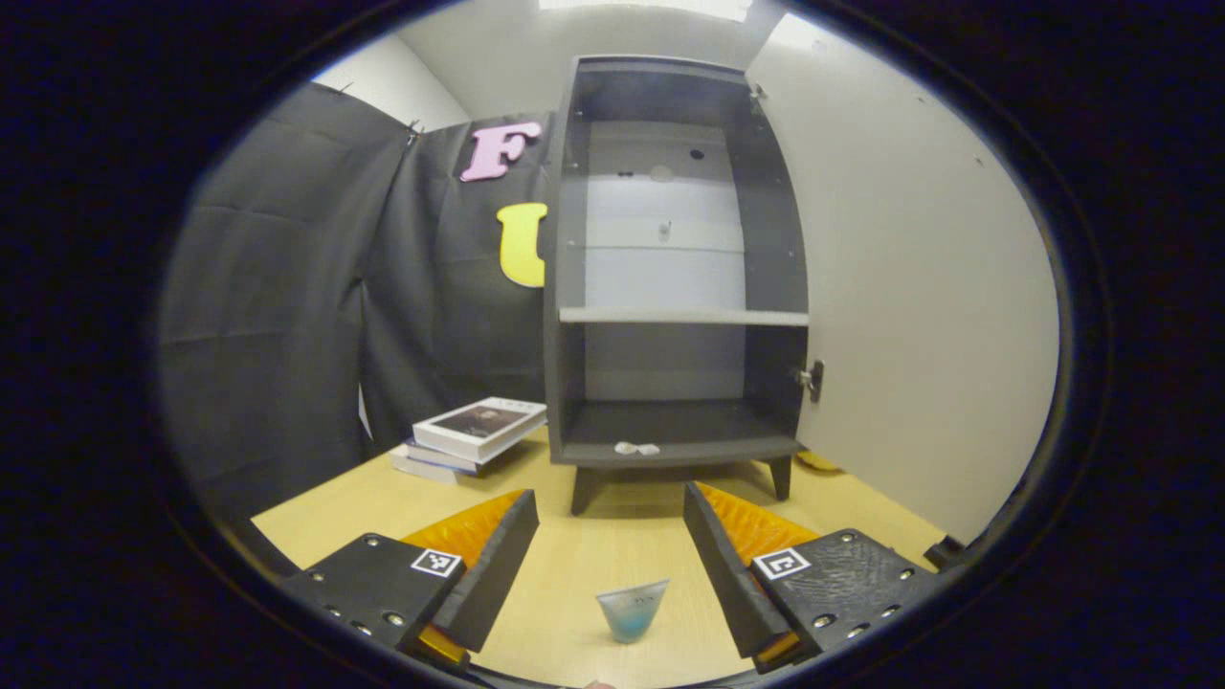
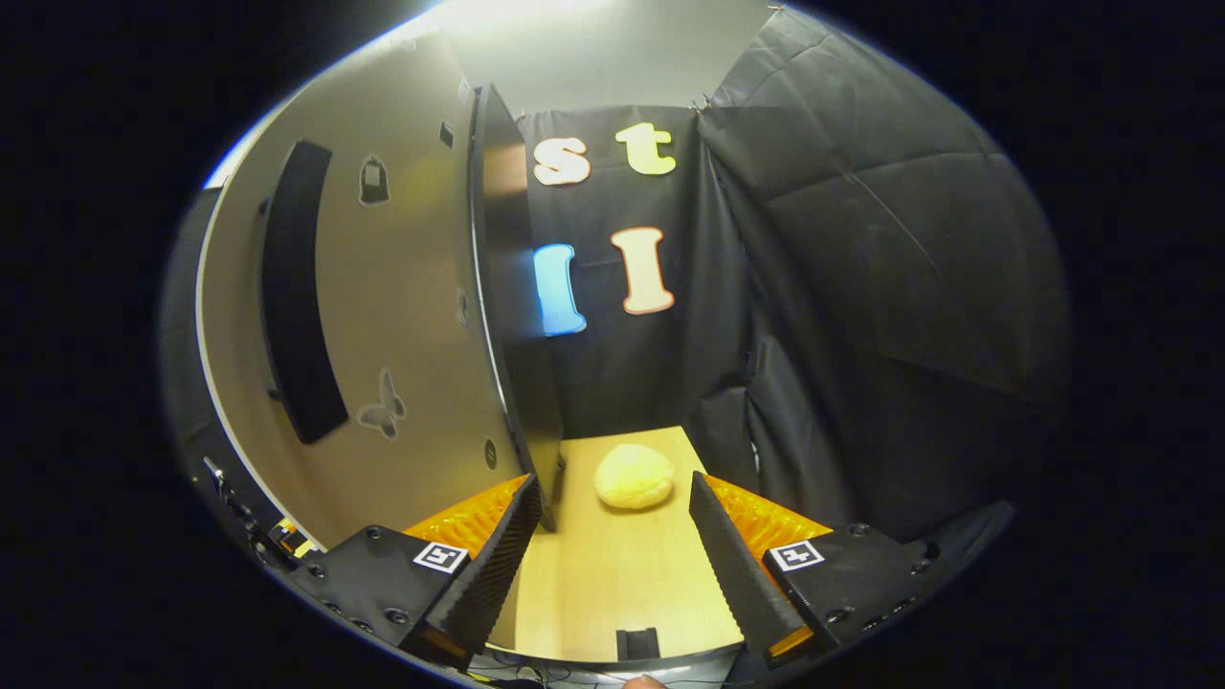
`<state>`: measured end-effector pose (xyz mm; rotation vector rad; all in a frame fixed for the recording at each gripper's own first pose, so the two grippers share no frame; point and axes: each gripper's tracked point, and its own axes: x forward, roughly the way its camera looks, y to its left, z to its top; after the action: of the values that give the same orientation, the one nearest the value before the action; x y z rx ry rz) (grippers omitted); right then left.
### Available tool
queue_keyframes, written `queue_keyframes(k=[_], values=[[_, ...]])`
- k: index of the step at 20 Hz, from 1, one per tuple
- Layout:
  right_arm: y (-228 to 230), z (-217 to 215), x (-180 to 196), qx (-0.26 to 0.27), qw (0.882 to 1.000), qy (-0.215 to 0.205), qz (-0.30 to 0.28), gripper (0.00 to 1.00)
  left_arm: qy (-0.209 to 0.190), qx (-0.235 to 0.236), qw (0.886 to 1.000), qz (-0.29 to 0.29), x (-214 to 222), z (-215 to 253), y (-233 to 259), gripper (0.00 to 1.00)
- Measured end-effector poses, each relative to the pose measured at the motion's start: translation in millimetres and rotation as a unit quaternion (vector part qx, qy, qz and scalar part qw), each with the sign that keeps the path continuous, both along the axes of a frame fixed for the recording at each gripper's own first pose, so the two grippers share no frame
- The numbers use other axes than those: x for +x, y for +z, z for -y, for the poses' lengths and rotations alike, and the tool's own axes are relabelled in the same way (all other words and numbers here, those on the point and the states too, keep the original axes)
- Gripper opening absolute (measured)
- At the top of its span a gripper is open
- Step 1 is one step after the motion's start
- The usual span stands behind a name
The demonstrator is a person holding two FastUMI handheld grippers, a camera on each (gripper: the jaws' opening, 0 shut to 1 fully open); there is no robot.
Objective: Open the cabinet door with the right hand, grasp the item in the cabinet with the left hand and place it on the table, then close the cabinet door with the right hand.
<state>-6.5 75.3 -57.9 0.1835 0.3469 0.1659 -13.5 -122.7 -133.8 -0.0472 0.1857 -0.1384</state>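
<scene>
The cabinet (image 1: 670,287) stands on the table (image 1: 612,565), its door (image 1: 909,287) swung out to its right. Books (image 1: 474,435) are stacked just left of the cabinet. A cup (image 1: 632,610) sits in front of the cabinet, and a round bun (image 2: 634,477) lies beyond the door's edge.

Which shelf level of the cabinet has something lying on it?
The bottom level: a small crumpled clear scrap lies at its front edge. The middle shelf is bare.

The left claw (image 1: 611,565) stands spread above a small translucent blue-tinted cup (image 1: 632,609) on the pale wooden worktop (image 1: 612,536), facing the open dark grey cabinet (image 1: 675,277).
</scene>
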Motion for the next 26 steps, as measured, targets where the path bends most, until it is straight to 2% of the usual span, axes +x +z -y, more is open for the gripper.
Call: queue_keyframes(k=[1,2,3,4,6,7,9,11,14,15,16,18,19,20,21,22,23,26], values=[[9.8,-3.1,2.2,0.011,1.000,0.008,0.008,0.99,0.009,-0.002,1.000,0.008,4.2,-10.6,23.2,0.95],[18.4,-6.0,4.1,0.021,1.000,0.016,0.014,0.98,0.022,-0.002,1.000,0.013,8.6,-19.9,40.6,0.93],[28.9,-7.7,5.8,0.028,0.999,0.020,0.023,0.94,0.036,-0.002,0.999,0.013,11.4,-31.1,56.5,0.92],[39.7,-10.1,6.1,0.034,0.999,0.024,0.033,0.98,0.049,-0.001,0.999,0.010,14.6,-44.2,68.7,0.95],[58.5,-18.7,8.8,0.043,0.997,0.035,0.050,0.93,0.071,-0.002,0.997,0.004,19.8,-65.5,90.8,0.95],[66.2,-23.3,9.3,0.044,0.997,0.041,0.056,1.00,0.077,-0.006,0.997,0.003,23.7,-73.1,101.3,0.92],[77.9,-36.6,8.3,0.039,0.995,0.055,0.067,0.98,0.081,-0.008,0.997,0.008,29.4,-88.1,118.4,0.92],[82.5,-34.0,7.1,0.009,0.996,0.044,0.078,0.97,0.083,0.000,0.996,0.015,35.9,-105.3,131.7,0.91],[82.8,-47.9,7.3,0.001,0.996,0.039,0.077,0.96,0.081,0.008,0.996,0.023,45.8,-122.9,135.7,0.92],[82.3,-55.2,4.3,0.006,0.996,0.040,0.073,0.96,0.078,0.004,0.997,0.024,49.7,-129.1,135.1,0.95],[83.5,-61.2,0.5,0.010,0.996,0.041,0.073,0.96,0.076,0.001,0.997,0.020,52.6,-132.2,131.3,0.92],[84.8,-75.5,-1.8,0.014,0.996,0.047,0.072,0.96,0.072,-0.004,0.997,0.016,58.6,-140.2,126.8,0.95],[85.6,-82.3,-2.5,0.014,0.996,0.050,0.073,0.96,0.069,-0.005,0.997,0.016,61.1,-143.1,126.5,0.92],[86.0,-88.9,-2.9,0.013,0.996,0.052,0.074,0.96,0.068,-0.002,0.998,0.016,62.0,-147.6,125.6,0.94],[87.1,-96.1,-4.7,0.013,0.996,0.055,0.074,0.96,0.066,0.000,0.998,0.019,64.3,-153.1,126.0,0.92],[86.1,-105.2,-7.6,0.014,0.996,0.058,0.073,0.96,0.065,0.002,0.998,0.020,63.9,-156.8,126.6,0.94],[86.9,-113.2,-10.7,0.014,0.995,0.061,0.073,0.96,0.065,0.002,0.998,0.022,64.6,-160.9,127.0,0.92],[90.0,-134.6,-15.9,0.009,0.995,0.071,0.076,0.96,0.063,-0.002,0.998,0.022,63.9,-174.0,122.8,0.92]])
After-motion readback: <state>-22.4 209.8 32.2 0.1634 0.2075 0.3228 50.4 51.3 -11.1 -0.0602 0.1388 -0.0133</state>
